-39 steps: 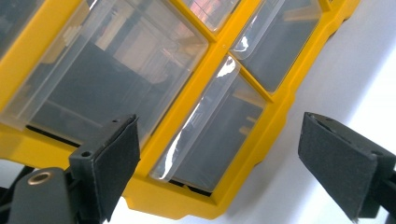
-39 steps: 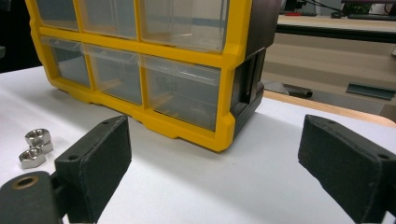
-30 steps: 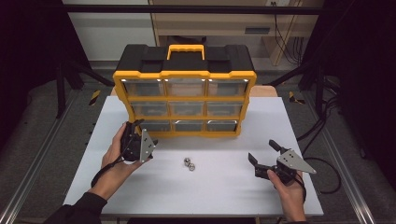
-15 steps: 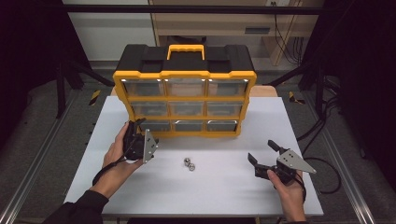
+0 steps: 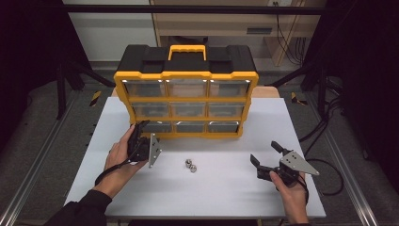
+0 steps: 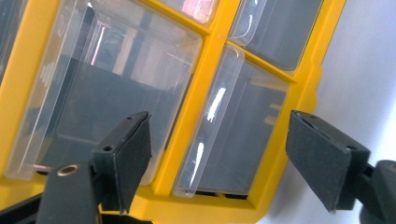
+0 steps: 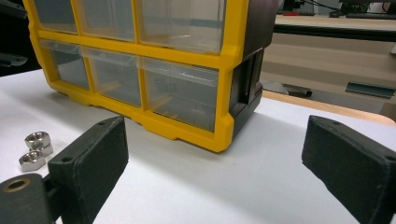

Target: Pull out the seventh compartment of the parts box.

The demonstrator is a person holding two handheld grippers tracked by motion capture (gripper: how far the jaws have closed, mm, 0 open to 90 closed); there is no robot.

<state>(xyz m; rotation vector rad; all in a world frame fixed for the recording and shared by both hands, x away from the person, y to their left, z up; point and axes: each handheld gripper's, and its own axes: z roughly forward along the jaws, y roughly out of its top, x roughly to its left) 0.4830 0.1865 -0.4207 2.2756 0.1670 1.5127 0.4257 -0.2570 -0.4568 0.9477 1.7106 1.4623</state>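
A yellow and black organizer (image 5: 186, 101) with clear drawers stands at the back of the white table (image 5: 226, 193). My left gripper (image 5: 140, 128) is open, rolled onto its side, with its tips just in front of the bottom-left drawer (image 5: 157, 126). In the left gripper view, the open left gripper (image 6: 219, 158) frames a clear drawer front (image 6: 233, 135) without touching it. My right gripper (image 5: 263, 151) is open and empty near the table's front right. In the right gripper view, the right gripper (image 7: 215, 163) looks toward the organizer's right corner (image 7: 224, 116). Two steel nuts (image 5: 190, 165) lie between the grippers.
The nuts (image 7: 35, 149) sit touching each other, left of the right gripper's jaws. A yellow carry handle (image 5: 187, 49) tops the organizer. Cables trail off the table's right side (image 5: 329, 165). Bare table surface lies along the front edge.
The left gripper has shifted slightly and rolled a little in the hand, staying close to the bottom-left drawer. The right gripper and the nuts have not moved.
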